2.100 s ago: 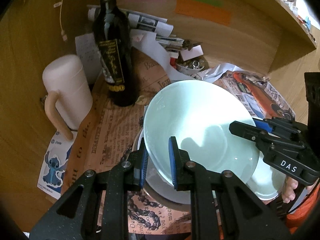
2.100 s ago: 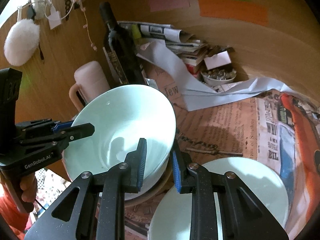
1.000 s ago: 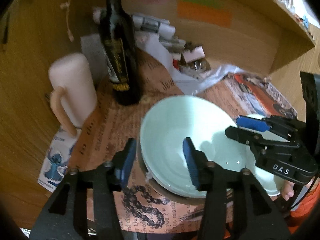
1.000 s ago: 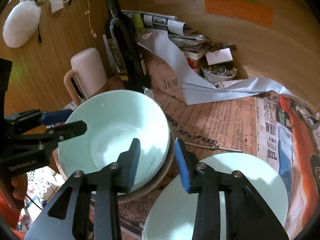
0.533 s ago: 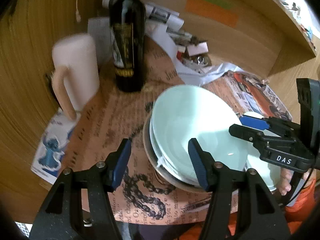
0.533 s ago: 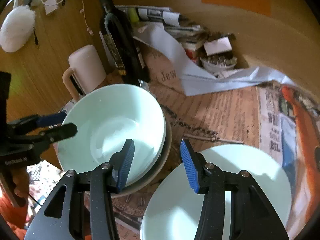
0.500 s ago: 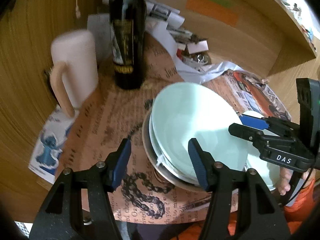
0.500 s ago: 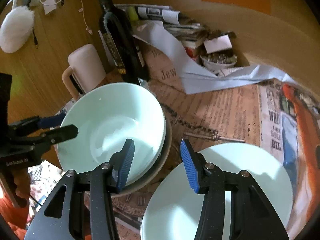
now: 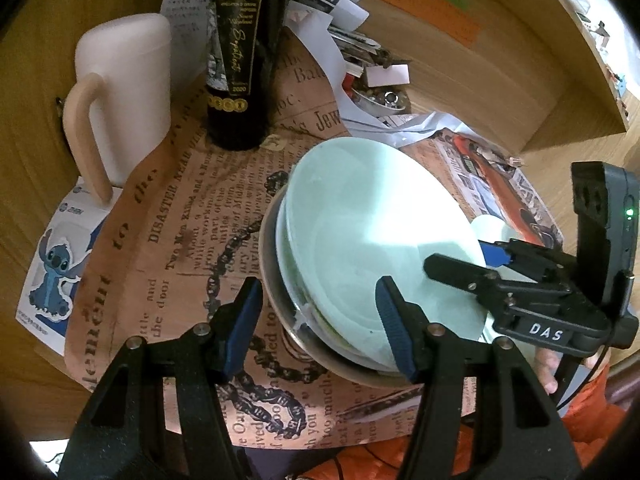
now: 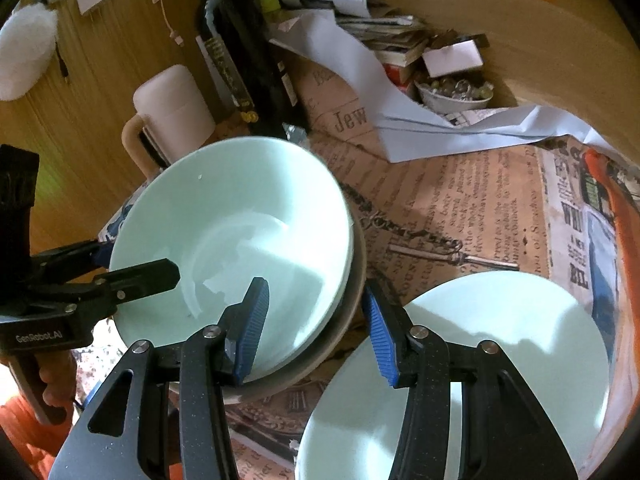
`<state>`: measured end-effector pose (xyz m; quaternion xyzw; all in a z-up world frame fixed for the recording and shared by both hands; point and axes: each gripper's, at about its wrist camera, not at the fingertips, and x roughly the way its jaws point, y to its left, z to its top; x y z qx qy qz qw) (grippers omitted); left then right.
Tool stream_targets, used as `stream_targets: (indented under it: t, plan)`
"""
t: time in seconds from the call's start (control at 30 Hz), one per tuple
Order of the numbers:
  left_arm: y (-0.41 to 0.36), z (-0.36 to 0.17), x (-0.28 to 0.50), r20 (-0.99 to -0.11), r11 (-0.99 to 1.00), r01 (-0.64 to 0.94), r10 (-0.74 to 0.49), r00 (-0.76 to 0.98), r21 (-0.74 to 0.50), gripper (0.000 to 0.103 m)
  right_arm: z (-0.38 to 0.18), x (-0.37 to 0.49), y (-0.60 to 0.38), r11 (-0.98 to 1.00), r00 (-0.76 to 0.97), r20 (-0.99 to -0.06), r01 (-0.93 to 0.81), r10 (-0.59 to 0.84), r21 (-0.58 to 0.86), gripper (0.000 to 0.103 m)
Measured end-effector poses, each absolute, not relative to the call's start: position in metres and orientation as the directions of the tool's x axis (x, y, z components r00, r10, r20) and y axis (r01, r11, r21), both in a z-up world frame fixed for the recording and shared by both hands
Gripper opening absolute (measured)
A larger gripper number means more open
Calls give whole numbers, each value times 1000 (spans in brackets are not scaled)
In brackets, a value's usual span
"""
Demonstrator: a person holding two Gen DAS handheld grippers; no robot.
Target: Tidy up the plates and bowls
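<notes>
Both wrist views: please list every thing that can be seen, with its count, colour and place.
bowl: one, pale green, nested on top of the stack
stack: grey outer bowl, pale dishes inside, centre
plate: one, pale green, right of stack
wine bottle: one, dark, behind stack
jug: one, pink, left of bottle
small dish: one, white, far back
newspaper: brown print, under everything
sticker: one, blue cartoon, left edge
left tongs: open, astride stack rim
right tongs: open, astride stack rim
hand: holding left handle
</notes>
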<state>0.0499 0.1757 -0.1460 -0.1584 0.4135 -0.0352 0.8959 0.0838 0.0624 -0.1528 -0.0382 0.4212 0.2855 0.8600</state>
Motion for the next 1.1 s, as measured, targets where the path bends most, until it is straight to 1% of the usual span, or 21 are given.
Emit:
stream_targets:
  t: [0.17,0.33,0.47,0.63,0.83,1.1]
  plan:
    - [172,-146,50,-731,954,-62,-182,658,-293,57,-155,83,67,837,495,-750,-529,439,140,44]
    - [168,-145,51,-741,964,-80,-141,656,-254,57,-153,82,66,850,515,-743,-508,428,138,39]
    - [164,-145,52,-745,970,-102,-101,659,-222,57,-152,79,67,859,536,-733,-496,418,126,37]
    - [162,-143,50,-736,971,-103,-90,671,-214,57,-151,82,63,866,542,-727,-480,421,144,32]
    - [160,-141,52,-735,968,-119,-87,673,-223,57,-146,80,59,869,557,-709,-468,433,163,31]
    - [154,-128,52,-705,971,-111,-72,705,-210,57,-136,77,53,872,581,-684,-459,440,172,31]
